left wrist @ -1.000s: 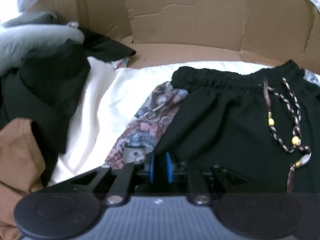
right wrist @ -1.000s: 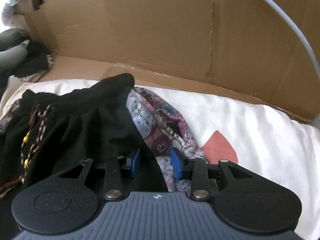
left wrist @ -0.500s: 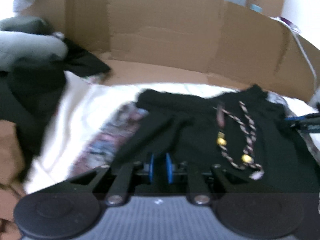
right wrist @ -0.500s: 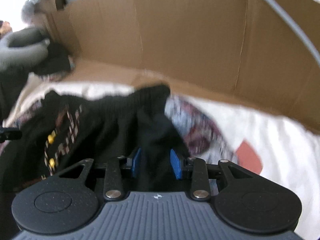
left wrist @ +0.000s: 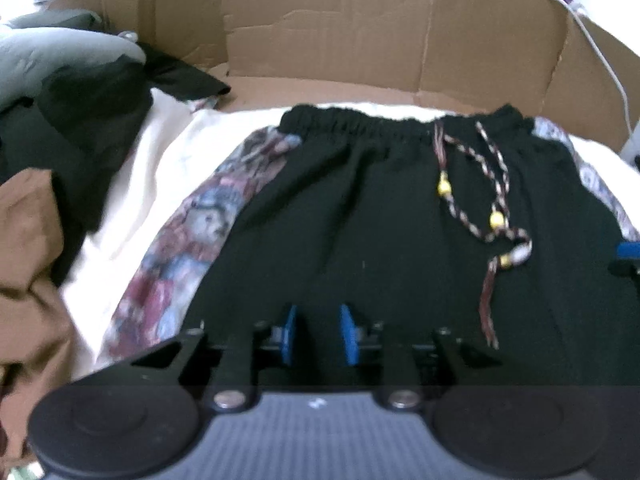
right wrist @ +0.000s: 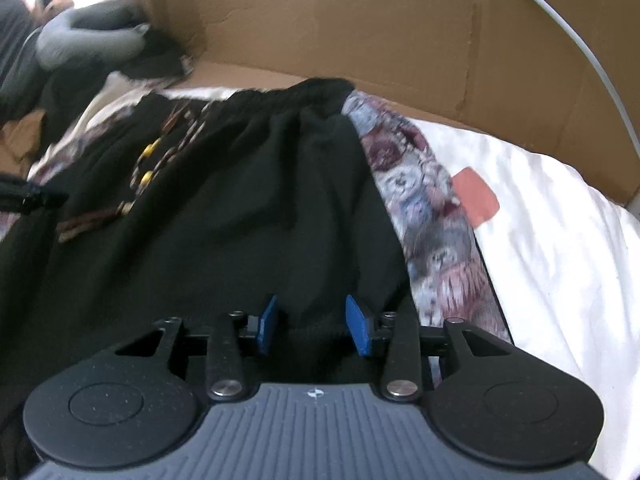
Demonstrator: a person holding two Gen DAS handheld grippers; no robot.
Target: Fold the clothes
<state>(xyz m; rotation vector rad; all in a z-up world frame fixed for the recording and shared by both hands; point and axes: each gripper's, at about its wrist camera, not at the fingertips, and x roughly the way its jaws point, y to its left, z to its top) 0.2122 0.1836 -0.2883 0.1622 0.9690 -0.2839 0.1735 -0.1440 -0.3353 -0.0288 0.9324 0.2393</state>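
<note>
Black shorts (left wrist: pixel 360 216) with patterned side panels and a braided beaded drawstring (left wrist: pixel 496 200) lie spread flat on a white sheet (left wrist: pixel 168 168), waistband towards the cardboard. My left gripper (left wrist: pixel 318 334) sits over the lower left part of the shorts, its blue pads apart and open. My right gripper (right wrist: pixel 312 326) is at the lower right part of the shorts (right wrist: pixel 248 208), beside the patterned panel (right wrist: pixel 424 208). Black fabric fills the gap between its pads, and it is shut on that cloth. Its blue tip also shows as the right gripper (left wrist: pixel 628 252) at the edge of the left wrist view.
A cardboard wall (left wrist: pixel 360 32) rings the far side. A heap of grey, black and brown clothes (left wrist: pixel 60 128) lies at the left. A white cable (right wrist: pixel 580 40) runs along the cardboard at the right. A pink patch (right wrist: pixel 476 196) marks the sheet (right wrist: pixel 560 240).
The shorts were drawn out and now lie flat and wide. My left gripper's pads have moved apart and let go of the cloth. The right pads keep the same gap.
</note>
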